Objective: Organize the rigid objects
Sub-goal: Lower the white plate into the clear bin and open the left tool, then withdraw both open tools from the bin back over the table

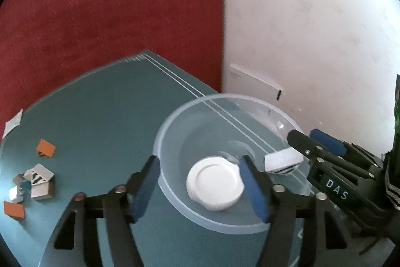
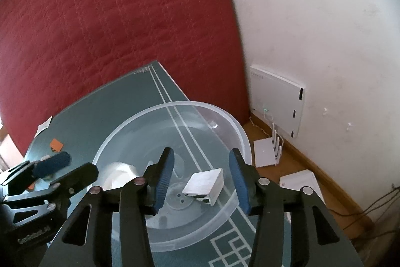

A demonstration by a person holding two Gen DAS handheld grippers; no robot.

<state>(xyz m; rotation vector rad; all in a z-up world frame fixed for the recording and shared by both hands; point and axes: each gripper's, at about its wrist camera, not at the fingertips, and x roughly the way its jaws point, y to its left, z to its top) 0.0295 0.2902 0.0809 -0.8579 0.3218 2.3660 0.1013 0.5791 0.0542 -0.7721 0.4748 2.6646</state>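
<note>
A clear plastic bowl (image 1: 172,202) (image 2: 120,134) stands on the teal table (image 1: 100,111). Inside it lie a white round lid (image 1: 215,183) (image 2: 120,175) and a small white box (image 1: 282,159) (image 2: 203,185), which is tilted. My left gripper (image 1: 200,167) (image 2: 75,164) hangs open over the bowl's near left rim, its blue pads either side of the lid and not touching it. From the right, my right gripper (image 2: 201,154) (image 1: 305,135) reaches over the bowl. It is open too, with the white box below the gap and free of the pads.
Several small cardboard boxes (image 1: 37,182), orange cards (image 1: 46,148) and a paper slip (image 1: 13,121) lie on the table's left side. A red quilted surface (image 2: 112,16) and white wall (image 2: 325,29) stand behind. A router (image 2: 267,149) sits on the floor at right.
</note>
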